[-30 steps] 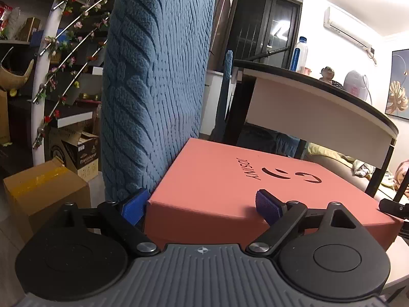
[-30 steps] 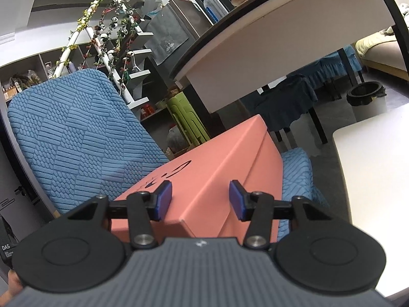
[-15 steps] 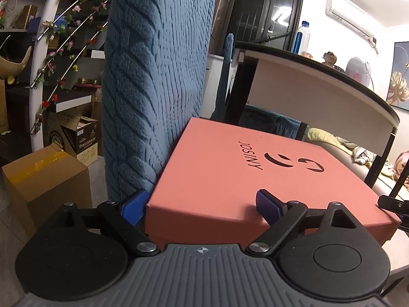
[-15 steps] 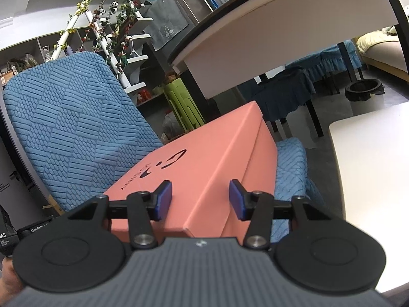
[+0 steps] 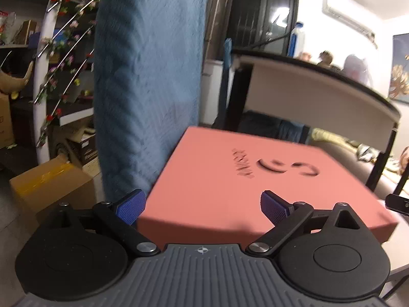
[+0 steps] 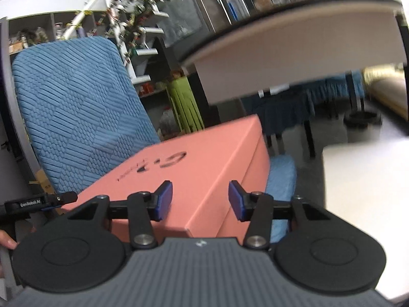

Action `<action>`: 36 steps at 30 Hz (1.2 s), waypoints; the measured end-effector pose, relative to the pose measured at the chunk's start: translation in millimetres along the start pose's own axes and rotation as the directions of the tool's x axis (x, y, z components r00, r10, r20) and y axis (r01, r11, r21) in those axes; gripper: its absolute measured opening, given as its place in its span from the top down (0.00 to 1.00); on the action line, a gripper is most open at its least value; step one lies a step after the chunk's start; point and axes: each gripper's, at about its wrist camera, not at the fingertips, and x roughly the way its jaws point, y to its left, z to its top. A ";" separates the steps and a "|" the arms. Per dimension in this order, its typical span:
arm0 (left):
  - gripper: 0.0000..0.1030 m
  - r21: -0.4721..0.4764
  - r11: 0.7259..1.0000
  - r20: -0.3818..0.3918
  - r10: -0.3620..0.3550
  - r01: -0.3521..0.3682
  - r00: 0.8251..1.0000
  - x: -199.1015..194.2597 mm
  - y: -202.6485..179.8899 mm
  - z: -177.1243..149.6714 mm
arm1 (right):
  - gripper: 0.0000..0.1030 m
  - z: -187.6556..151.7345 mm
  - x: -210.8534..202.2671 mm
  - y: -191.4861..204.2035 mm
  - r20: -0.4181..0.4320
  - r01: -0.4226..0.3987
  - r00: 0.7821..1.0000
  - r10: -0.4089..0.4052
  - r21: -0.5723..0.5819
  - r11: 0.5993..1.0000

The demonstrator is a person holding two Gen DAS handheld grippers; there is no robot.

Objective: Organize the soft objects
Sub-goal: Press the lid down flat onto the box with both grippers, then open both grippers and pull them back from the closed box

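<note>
- my left hand-held gripper (image 5: pixel 202 206) spread wide, blue pads (image 5: pixel 130 206) apart, nothing between them; it points at the near edge of the pink box (image 5: pixel 230 179)
- my right hand-held gripper (image 6: pixel 199 199) also gaping, holding nothing; its pads (image 6: pixel 163 199) sit either side of the box's near corner (image 6: pixel 194 179), cannot tell if they touch it
- pink box lies flat on the seat of the blue chair (image 6: pixel 76 107); lid on, dark logo and lettering on top, blurred in both views
- chair backrest (image 5: pixel 145 81) upright just behind the box's left side in the left wrist view; textured blue fabric; seat cushion (image 6: pixel 281 171) shows past the box's right side in the right wrist view
- white counter (image 6: pixel 363 194) to the right of the chair, near corner bare
- bigger table (image 5: pixel 319 87) with dark rim behind; plastic bottle (image 6: pixel 236 2) standing on it
- cardboard box (image 5: pixel 51 186) on the floor left of the chair; shelves with a flower garland (image 5: pixel 66 46) behind it
- green stool-like thing (image 6: pixel 184 107) behind the chair; too blurred to say more
- fingertip (image 6: pixel 7 240) at the far left edge of the right wrist view, beside the other gripper's black body
</note>
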 end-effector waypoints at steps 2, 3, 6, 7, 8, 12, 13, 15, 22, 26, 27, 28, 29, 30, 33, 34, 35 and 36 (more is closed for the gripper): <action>0.05 0.025 1.000 0.022 -0.013 0.012 1.000 -5.9 -12.0 2.1 | 0.52 3.4 -9.0 -0.5 0.015 0.012 1.000 -0.012 -0.007 1.000; 0.05 0.036 0.999 0.027 -0.021 0.020 0.999 -7.7 -18.3 2.4 | 0.52 4.4 -12.8 -1.9 0.016 0.017 1.000 -0.017 -0.005 1.000; 0.05 0.068 0.997 0.025 -0.049 0.047 0.998 -12.1 -39.7 1.2 | 0.52 5.9 -23.2 -4.3 0.016 0.035 0.999 -0.035 -0.016 0.999; 0.05 0.078 0.995 0.021 -0.057 0.056 0.998 -13.3 -47.8 0.4 | 0.52 6.3 -26.6 -5.0 0.016 0.039 0.999 -0.039 -0.020 0.999; 0.05 0.087 0.994 0.018 -0.066 0.064 0.998 -14.4 -55.5 -0.5 | 0.52 6.9 -29.8 -5.8 0.017 0.042 0.999 -0.041 -0.021 0.999; 0.03 0.112 0.990 0.031 -0.096 0.092 0.995 -19.1 -85.6 -4.1 | 0.51 9.9 -46.0 -6.3 0.030 0.056 0.998 -0.055 -0.037 0.998; 0.02 0.121 0.988 0.040 -0.105 0.100 0.994 -20.8 -93.4 -5.0 | 0.51 10.5 -49.7 -5.9 0.033 0.060 0.998 -0.059 -0.044 0.997; 0.00 0.138 0.985 0.071 -0.117 0.106 0.991 -26.0 -110.8 -8.3 | 0.51 11.7 -57.3 -5.3 0.038 0.069 0.997 -0.067 -0.058 0.996; 0.00 0.115 0.988 0.123 -0.115 0.101 0.986 -37.5 -147.5 -18.7 | 0.51 15.1 -77.7 -11.7 0.063 0.106 0.993 -0.101 -0.077 0.991; 0.00 0.153 0.985 0.162 -0.102 0.077 0.981 -46.3 -161.8 -28.7 | 0.50 10.5 -83.3 -16.2 0.064 0.124 0.991 -0.119 -0.090 0.988; 0.00 0.163 0.984 0.167 -0.104 0.076 0.981 -48.0 -164.6 -31.6 | 0.50 8.9 -83.9 -17.1 0.062 0.129 0.990 -0.124 -0.094 0.987; 0.00 0.169 0.983 0.166 -0.103 0.074 0.981 -48.3 -166.7 -34.2 | 0.50 7.3 -84.4 -18.0 0.060 0.135 0.990 -0.129 -0.098 0.986; 0.00 0.170 0.983 0.163 -0.101 0.073 0.981 -48.4 -167.8 -35.9 | 0.49 5.8 -84.9 -18.9 0.058 0.140 0.989 -0.134 -0.102 0.985; 0.00 0.167 0.983 0.157 -0.099 0.073 0.983 -48.2 -168.7 -37.0 | 0.48 4.2 -85.4 -19.8 0.056 0.145 0.989 -0.140 -0.105 0.984; 0.00 0.159 0.986 0.137 -0.080 0.058 0.987 -43.1 -170.2 -39.4 | 0.39 0.2 -87.0 -22.2 0.058 0.161 0.986 -0.155 -0.120 0.980; 0.00 0.157 0.986 0.132 -0.069 0.048 0.989 -41.5 -170.6 -40.6 | 0.37 -0.9 -87.6 -22.3 0.062 0.165 0.986 -0.158 -0.124 0.979; 0.00 0.157 0.987 0.127 -0.060 0.040 0.990 -40.1 -171.1 -41.9 | 0.35 -3.0 -88.4 -20.9 0.064 0.170 0.985 -0.163 -0.125 0.978; 0.00 0.160 0.986 0.123 -0.057 0.037 0.991 -39.0 -172.0 -42.9 | 0.33 -4.8 -89.1 -19.5 0.066 0.174 0.984 -0.166 -0.127 0.977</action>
